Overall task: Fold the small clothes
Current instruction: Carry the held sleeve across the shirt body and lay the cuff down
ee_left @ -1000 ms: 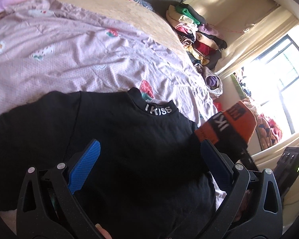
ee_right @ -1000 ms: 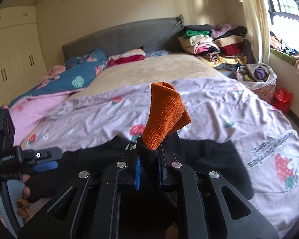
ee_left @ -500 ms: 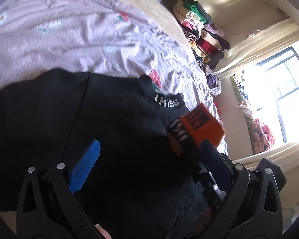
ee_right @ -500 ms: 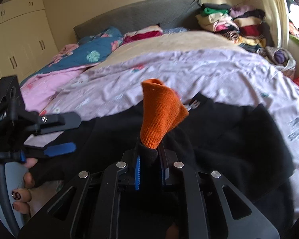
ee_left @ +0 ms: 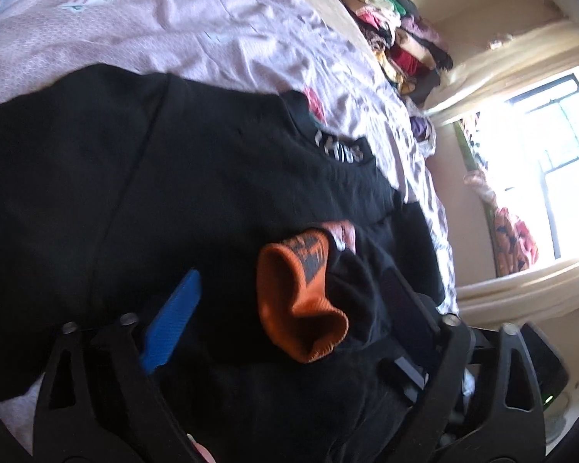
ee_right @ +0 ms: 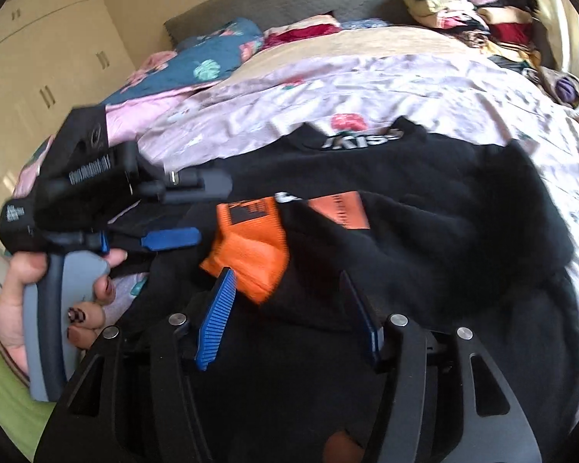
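Black knit top with orange cuffs (ee_right: 424, 193) lies on the bed (ee_right: 405, 77), one sleeve (ee_left: 301, 297) folded across; further folds remain. Right tongs (ee_right: 289, 320) opening, releasing it; left tongs (ee_left: 285, 308) closing, unclamped.

White lettering (ee_left: 339, 147) on the black collar is blurred, unreadable.

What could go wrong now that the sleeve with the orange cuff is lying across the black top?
The orange cuff lies bunched, not flat, on the black top; the sleeve fold may set crooked. The right gripper is opening with sleeve fabric between its jaws; withdrawing might drag it. The left gripper, closing around the cuff, could pinch the layer beneath.
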### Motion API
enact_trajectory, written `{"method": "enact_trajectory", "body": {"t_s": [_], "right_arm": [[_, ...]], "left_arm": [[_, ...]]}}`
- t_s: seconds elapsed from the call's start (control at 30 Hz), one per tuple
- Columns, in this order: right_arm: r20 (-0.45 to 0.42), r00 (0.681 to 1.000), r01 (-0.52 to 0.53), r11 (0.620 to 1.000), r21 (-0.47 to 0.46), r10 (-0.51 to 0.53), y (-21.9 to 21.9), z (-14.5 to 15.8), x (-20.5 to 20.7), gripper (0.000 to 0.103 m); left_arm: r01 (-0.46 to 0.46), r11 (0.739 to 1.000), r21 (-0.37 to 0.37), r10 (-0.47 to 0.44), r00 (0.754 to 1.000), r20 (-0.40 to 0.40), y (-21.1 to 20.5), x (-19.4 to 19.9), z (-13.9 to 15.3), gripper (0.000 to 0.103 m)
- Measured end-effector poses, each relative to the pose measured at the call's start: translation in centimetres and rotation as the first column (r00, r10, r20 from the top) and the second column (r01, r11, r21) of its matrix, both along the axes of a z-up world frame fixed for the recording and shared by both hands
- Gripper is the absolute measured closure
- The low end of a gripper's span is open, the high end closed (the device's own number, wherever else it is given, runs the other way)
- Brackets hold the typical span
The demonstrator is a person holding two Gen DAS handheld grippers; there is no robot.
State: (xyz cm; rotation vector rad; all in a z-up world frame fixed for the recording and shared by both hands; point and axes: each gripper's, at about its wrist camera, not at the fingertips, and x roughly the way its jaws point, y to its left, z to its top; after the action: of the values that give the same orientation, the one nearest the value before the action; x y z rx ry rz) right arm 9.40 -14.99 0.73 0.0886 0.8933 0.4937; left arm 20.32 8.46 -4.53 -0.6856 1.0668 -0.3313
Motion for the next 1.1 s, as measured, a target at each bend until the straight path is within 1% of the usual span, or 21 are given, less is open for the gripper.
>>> {"method": "enact_trajectory", "body": {"t_s": [0.03, 0.1, 0.13, 0.17, 0.2, 0.23, 0.27, 0.3, 0.4, 0.5, 0.6, 0.67, 0.73, 0.83, 0.93, 1.07, 1.1], "right_arm": [[0.005, 1.000, 0.017, 1.000, -0.001, -0.017, -0.6, 0.2, -0.1, 0.047], [0.015, 0.999, 0.053, 0.999, 0.006, -0.053, -1.8, 0.7, -0.4, 0.047], [0.021, 0.997, 0.076, 0.997, 0.011, -0.077, -2.6, 1.0, -0.6, 0.047], [0.024, 0.995, 0.092, 0.996, 0.013, -0.092, -3.2, 1.2, -0.8, 0.047], [0.026, 0.994, 0.104, 0.995, 0.014, -0.104, -3.7, 1.2, -0.8, 0.047], [0.027, 0.992, 0.124, 0.992, 0.016, -0.124, -4.5, 1.4, -1.0, 0.047], [0.025, 0.990, 0.140, 0.990, 0.019, -0.141, -5.2, 1.5, -1.1, 0.047], [0.022, 0.988, 0.153, 0.988, 0.021, -0.153, -5.7, 1.5, -1.0, 0.047], [0.015, 0.977, 0.210, 0.977, 0.030, -0.211, -7.9, 1.4, -1.3, 0.047], [0.010, 0.967, 0.254, 0.966, 0.040, -0.254, -9.4, 1.5, -1.2, 0.047], [0.019, 0.958, 0.286, 0.958, 0.036, -0.287, -10.3, 1.6, -1.0, 0.047], [0.021, 0.953, 0.301, 0.953, 0.029, -0.301, -10.7, 1.6, -0.9, 0.047], [0.018, 0.949, 0.313, 0.949, 0.026, -0.314, -11.0, 1.5, -0.8, 0.047], [0.011, 0.945, 0.326, 0.945, 0.012, -0.326, -11.2, 1.1, -0.5, 0.047], [0.002, 0.943, 0.331, 0.943, -0.003, -0.331, -11.1, 0.8, 0.0, 0.047], [0.001, 0.943, 0.332, 0.943, -0.025, -0.332, -10.9, 0.6, 0.8, 0.047], [0.002, 0.945, 0.328, 0.944, -0.034, -0.328, -10.7, 0.5, 1.1, 0.047]], "left_arm": [[0.008, 1.000, 0.005, -0.008, 1.000, -0.001, -0.5, 0.0, -0.1, 0.030], [0.022, 1.000, -0.003, -0.022, 1.000, -0.001, -1.3, 0.2, -0.2, 0.046], [0.026, 1.000, -0.009, -0.026, 1.000, -0.003, -1.8, 0.3, -0.4, 0.048], [0.031, 1.000, -0.001, -0.031, 1.000, -0.002, -2.3, 0.5, -0.4, 0.053], [0.035, 0.999, 0.014, -0.035, 0.999, 0.002, -2.9, 0.6, -0.4, 0.066], [0.042, 0.999, 0.033, -0.042, 0.999, 0.007, -3.5, 0.8, -0.4, 0.075], [0.042, 0.998, 0.046, -0.043, 0.999, 0.012, -3.9, 0.9, -0.4, 0.094], [0.040, 0.998, 0.052, -0.041, 0.999, 0.018, -4.1, 0.9, -0.2, 0.097], [0.045, 0.999, 0.028, -0.047, 0.996, 0.075, -4.0, 0.3, 1.6, 0.097], [0.050, 0.999, 0.001, -0.050, 0.989, 0.141, -3.5, -0.5, 4.2, 0.098], [0.039, 0.999, 0.008, -0.040, 0.978, 0.206, -2.5, -1.4, 6.7, 0.098], [0.033, 0.999, 0.011, -0.034, 0.974, 0.223, -2.1, -1.7, 7.3, 0.098], [0.033, 0.999, 0.031, -0.039, 0.975, 0.218, -1.8, -1.6, 7.2, 0.098], [0.004, 0.997, 0.080, -0.020, 0.980, 0.199, -0.8, -1.7, 6.2, 0.098], [-0.016, 0.996, 0.088, 0.000, 0.984, 0.176, 0.2, -1.8, 5.4, 0.097], [-0.061, 0.989, 0.132, 0.037, 0.984, 0.174, 1.4, -2.1, 5.2, 0.094], [-0.077, 0.985, 0.156, 0.048, 0.982, 0.182, 1.7, -2.3, 5.5, 0.092]]}}
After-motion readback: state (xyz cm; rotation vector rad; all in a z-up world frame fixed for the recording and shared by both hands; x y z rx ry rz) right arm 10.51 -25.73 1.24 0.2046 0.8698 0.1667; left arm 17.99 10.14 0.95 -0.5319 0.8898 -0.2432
